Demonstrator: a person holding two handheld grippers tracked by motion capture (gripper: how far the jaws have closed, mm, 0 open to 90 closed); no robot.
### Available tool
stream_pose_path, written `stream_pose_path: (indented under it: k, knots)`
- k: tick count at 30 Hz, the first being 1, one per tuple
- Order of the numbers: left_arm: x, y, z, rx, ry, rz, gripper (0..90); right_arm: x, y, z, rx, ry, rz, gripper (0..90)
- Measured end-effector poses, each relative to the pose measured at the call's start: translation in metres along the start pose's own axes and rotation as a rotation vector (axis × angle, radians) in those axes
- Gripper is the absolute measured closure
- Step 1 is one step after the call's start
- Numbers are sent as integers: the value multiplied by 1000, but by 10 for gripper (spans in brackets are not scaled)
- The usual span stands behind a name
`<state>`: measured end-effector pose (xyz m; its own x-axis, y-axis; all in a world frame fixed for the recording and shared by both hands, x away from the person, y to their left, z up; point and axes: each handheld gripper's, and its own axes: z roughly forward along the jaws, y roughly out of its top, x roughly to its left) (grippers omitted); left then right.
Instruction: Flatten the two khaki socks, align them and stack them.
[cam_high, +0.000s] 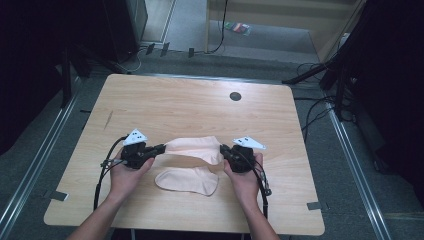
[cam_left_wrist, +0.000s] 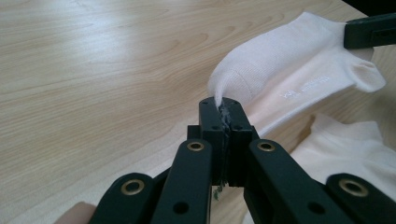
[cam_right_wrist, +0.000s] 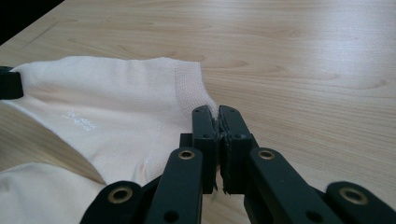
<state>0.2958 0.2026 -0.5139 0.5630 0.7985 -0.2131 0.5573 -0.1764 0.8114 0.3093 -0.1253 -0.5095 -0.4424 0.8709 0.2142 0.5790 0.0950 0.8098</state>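
A pale cream sock is stretched between my two grippers above the wooden table. My left gripper is shut on its toe end, the cloth pinched between the closed jaws. My right gripper is shut on the cuff end. The far gripper's jaw tip holds the other end of the sock in the left gripper view. A second cream sock lies flat on the table just in front of the held one, between my hands, and also appears low in both gripper views.
A dark round grommet sits in the tabletop at the back right of centre. Cables trail from both grippers toward the front edge. Dark stands and cables ring the table on the floor.
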Motion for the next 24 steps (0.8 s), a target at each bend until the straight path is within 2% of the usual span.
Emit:
stream_pose_path:
  k: [13, 20, 24]
  knots:
    - [-8, -13, -21, -26, -16, -20, 900, 14, -8, -15, -4, 30, -12, 870]
    - [-14, -23, -27, -9, -32, -24, 900, 16, -14, -19, 4, 40, -10, 870]
    - [-19, -33, -32, 0, -36, -27, 900, 20, -25, -25, 23, 55, -11, 869]
